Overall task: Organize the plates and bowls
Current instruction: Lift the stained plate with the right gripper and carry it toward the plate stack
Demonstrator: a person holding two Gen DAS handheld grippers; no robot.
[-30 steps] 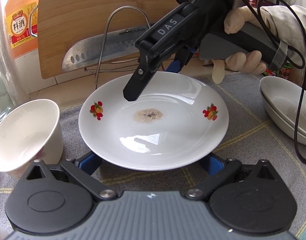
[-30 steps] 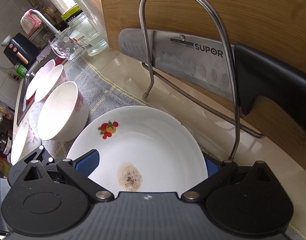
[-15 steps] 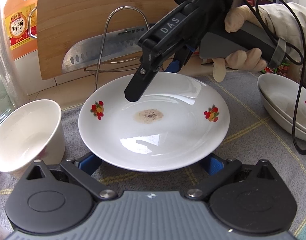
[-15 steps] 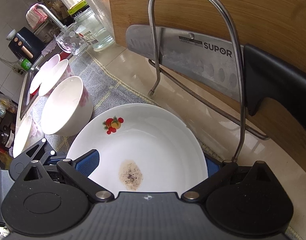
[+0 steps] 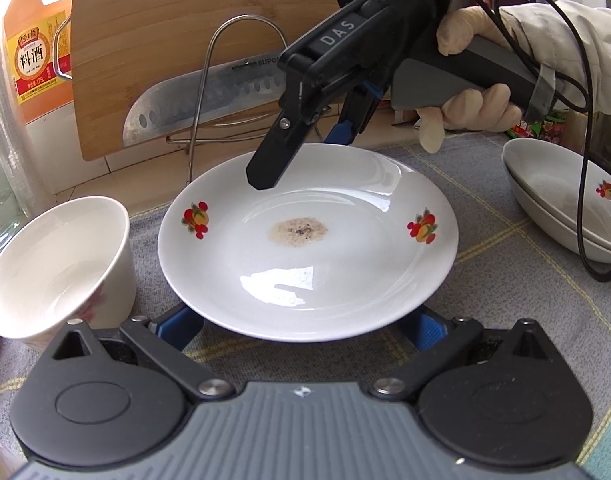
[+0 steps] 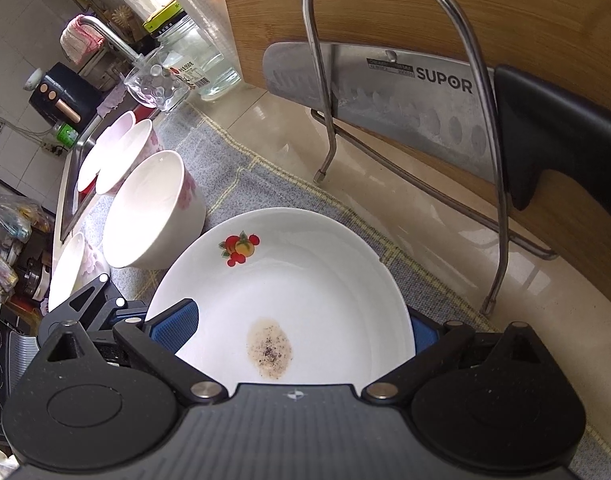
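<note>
With both grippers' fingers (image 5: 181,322) spread wide around it, the glazed fruit-print plate (image 5: 345,280) looks rigid, slippery and breakable, best pinched at its raised rim beside the white bowl (image 5: 57,260).

A wooden cutting board (image 5: 193,40) is seen at 12 o'clock, propped upright behind a steel wire rack (image 6: 389,80). A cleaver (image 6: 385,92) marked SUPOR is held in the rack against the board, its black handle (image 6: 557,152) toward 3 o'clock. A cooking wine jug (image 5: 37,52) stands at 10 o'clock. A grey checked cloth (image 5: 505,300) is spread below.
</note>
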